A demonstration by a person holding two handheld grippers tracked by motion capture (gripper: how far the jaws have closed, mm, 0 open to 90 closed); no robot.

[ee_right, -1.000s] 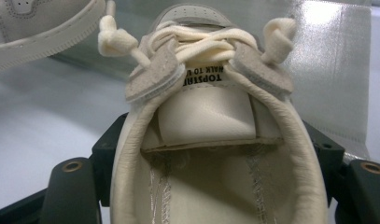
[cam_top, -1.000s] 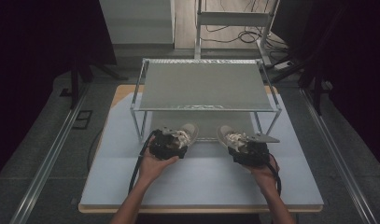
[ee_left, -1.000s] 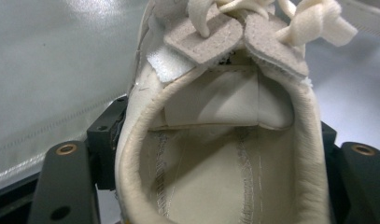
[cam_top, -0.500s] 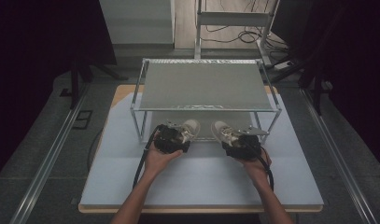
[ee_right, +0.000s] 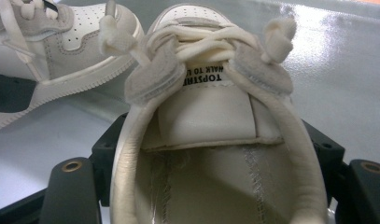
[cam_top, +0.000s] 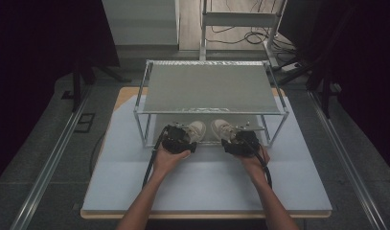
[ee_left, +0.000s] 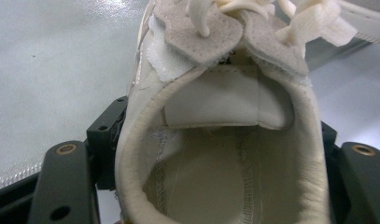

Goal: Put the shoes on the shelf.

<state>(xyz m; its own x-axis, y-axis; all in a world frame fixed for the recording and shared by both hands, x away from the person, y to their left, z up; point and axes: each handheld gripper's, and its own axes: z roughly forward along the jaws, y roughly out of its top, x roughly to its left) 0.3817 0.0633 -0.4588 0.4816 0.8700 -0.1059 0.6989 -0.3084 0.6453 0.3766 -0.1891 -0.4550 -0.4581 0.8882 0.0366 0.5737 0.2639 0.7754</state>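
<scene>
I'm seeing two shoes lying side by side under the rack (cam_top: pixel 212 86) on the table (cam_top: pixel 207 191): left shoe (cam_top: pixel 195 130), right shoe (cam_top: pixel 223 128).

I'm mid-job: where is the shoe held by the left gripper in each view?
High view: left shoe, centre, toe under the rack's front rail.
Left gripper view: centre, its heel opening between the black jaws.
Right gripper view: upper left corner.
Shared landmark: the shoe's cream laces.

left gripper (cam_top: pixel 177 139): black, brass-ringed screw holes | right gripper (cam_top: pixel 241 143): black, trailing cable | forearms bare
</scene>
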